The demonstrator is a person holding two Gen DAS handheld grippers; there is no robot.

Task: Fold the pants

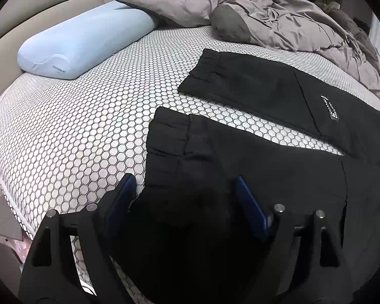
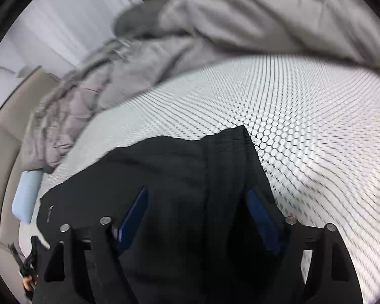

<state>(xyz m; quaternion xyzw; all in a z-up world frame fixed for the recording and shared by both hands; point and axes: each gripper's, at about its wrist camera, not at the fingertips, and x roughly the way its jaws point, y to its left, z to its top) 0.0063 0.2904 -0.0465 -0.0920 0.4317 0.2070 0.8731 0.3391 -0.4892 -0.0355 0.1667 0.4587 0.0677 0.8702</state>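
Black pants point(image 1: 266, 167) lie spread on the honeycomb-patterned mattress point(image 1: 76, 131), with two elastic-cuffed legs pointing left and a small white logo on the far leg. My left gripper point(image 1: 183, 190) stands open over the near leg's cuff. Its left pad is over the mattress and its right pad over the cloth, and neither pad presses the cloth. In the blurred right wrist view, my right gripper point(image 2: 196, 202) is open above the ribbed waistband end of the pants point(image 2: 190, 167). Black cloth fills the gap between its blue pads point(image 2: 136, 210).
A light blue pillow point(image 1: 83, 40) lies at the far left by the beige headboard. A crumpled grey duvet point(image 1: 278, 17) and a grey pillow are heaped along the far side. The duvet point(image 2: 215, 25) also borders the mattress point(image 2: 304, 106) beyond the waistband.
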